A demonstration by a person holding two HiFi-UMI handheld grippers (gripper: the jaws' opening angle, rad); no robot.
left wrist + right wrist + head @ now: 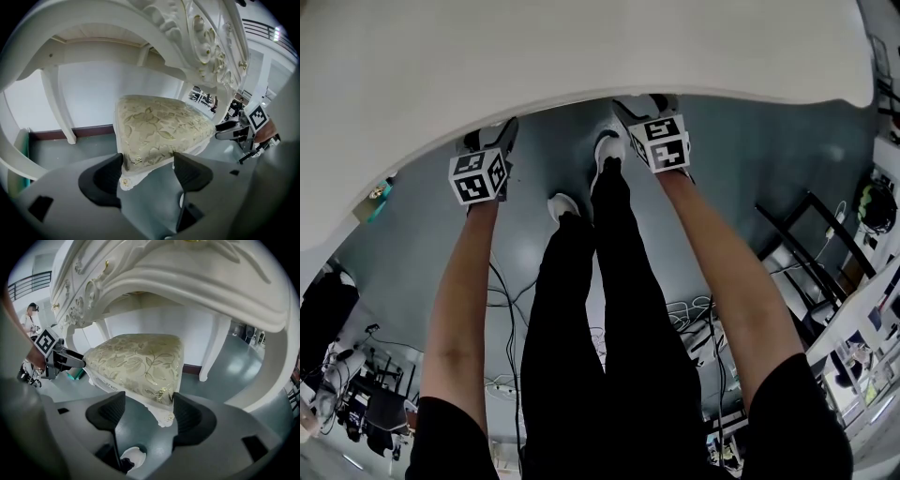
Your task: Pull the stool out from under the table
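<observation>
The big white carved wooden table (534, 75) fills the top of the head view; under the table stands the small white stool with a gold leafy cushion (140, 362), with its seat below the table's curly edge; just in front of the table, the left gripper (147, 164) is at one near corner of the stool, with its black fingers (101, 180) spread wide around that corner and not squeezing it; the right gripper (147, 404) is at the other near corner, and its fingers are wide apart too.
</observation>
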